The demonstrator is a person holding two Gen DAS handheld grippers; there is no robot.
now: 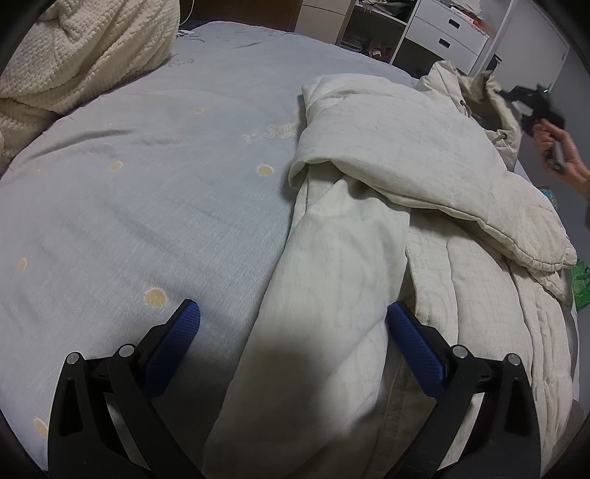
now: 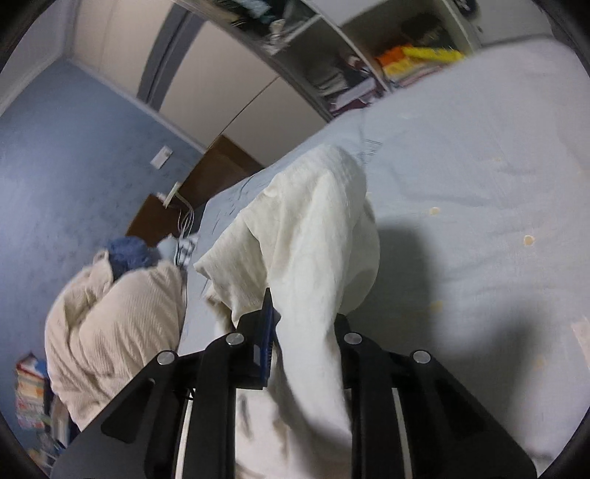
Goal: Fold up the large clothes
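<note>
The right hand-held gripper (image 2: 295,331) clenches a fold of the cream jacket (image 1: 368,221) on the bed (image 1: 147,184); at six o'clock the left hand-held gripper (image 1: 293,317) gapes over its sleeve

so count-wise: one cream jacket (image 1: 368,206) on one bed (image 1: 147,184), one knit blanket (image 1: 73,55) heaped at the side, two white drawers (image 1: 450,33), two grippers, left (image 1: 291,324) and right (image 2: 300,324)
</note>
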